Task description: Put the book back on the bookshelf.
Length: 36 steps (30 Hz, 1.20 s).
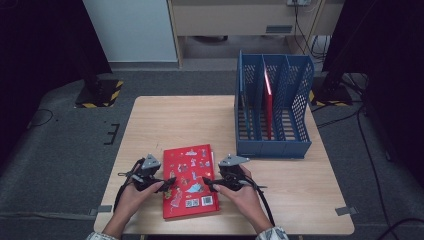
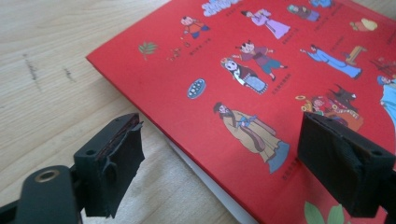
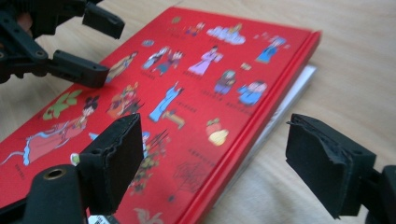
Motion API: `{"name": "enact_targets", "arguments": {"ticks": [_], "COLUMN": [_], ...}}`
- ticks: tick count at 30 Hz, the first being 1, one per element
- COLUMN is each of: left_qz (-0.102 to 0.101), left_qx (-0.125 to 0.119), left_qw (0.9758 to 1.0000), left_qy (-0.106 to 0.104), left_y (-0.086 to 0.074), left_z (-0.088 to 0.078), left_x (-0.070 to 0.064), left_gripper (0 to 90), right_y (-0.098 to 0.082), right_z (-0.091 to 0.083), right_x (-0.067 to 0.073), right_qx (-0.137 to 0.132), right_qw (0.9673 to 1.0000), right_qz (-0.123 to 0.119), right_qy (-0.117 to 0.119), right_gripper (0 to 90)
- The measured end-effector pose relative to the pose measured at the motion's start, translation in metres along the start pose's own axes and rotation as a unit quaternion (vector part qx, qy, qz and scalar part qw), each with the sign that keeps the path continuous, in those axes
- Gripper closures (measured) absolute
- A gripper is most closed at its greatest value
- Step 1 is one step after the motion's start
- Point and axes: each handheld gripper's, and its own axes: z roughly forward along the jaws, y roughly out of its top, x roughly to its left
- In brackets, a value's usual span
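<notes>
A red picture book (image 1: 190,181) lies flat near the table's front edge, its cover printed with small costumed figures. My left gripper (image 1: 169,185) is open at the book's left edge; in the left gripper view its jaws straddle that edge of the book (image 2: 261,84), one over the wood, one over the cover. My right gripper (image 1: 210,184) is open at the book's right edge, its jaws on either side of the spine of the book (image 3: 196,93). The left gripper (image 3: 88,44) also appears across the cover in the right gripper view.
A blue mesh file rack (image 1: 272,107) stands at the table's back right, with a red book (image 1: 268,102) upright in a middle slot. The wooden table (image 1: 180,120) is bare behind the book. Cables and stand bases lie on the grey floor around it.
</notes>
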Motion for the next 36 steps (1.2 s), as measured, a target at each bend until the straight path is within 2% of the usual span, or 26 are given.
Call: {"name": "enact_targets", "arguments": {"ticks": [8, 13, 20, 26, 36], "left_qz": [-0.017, -0.023, -0.012, -0.006, -0.003], "left_qx": [0.005, 0.007, 0.005, 0.0, 0.0], "left_qw": [0.9995, 0.9992, 0.9992, 0.999, 0.999], "left_qy": [-0.027, -0.031, -0.038, -0.044, -0.045], "left_y": [0.0, 0.0, 0.003, 0.005, 0.006], "left_z": [0.003, 0.004, 0.008, 0.012, 0.013], "left_x": [0.0, 0.001, 0.001, 0.0, 0.0], "left_gripper": [14.5, 13.5, 12.2, 11.2, 10.6], "right_y": [-0.01, -0.012, -0.015, -0.02, -0.021], "right_z": [0.007, 0.009, 0.012, 0.012, 0.017], "right_x": [0.007, 0.009, 0.012, 0.008, -0.001], "right_qx": [0.014, 0.021, 0.031, 0.037, 0.044], "right_qw": [0.9998, 0.9996, 0.9993, 0.999, 0.9971], "right_qz": [0.003, 0.002, 0.006, 0.01, 0.043], "right_qy": [0.014, 0.019, 0.022, 0.021, 0.045], "right_gripper": [18.7, 18.1, 15.7, 14.3, 11.8]}}
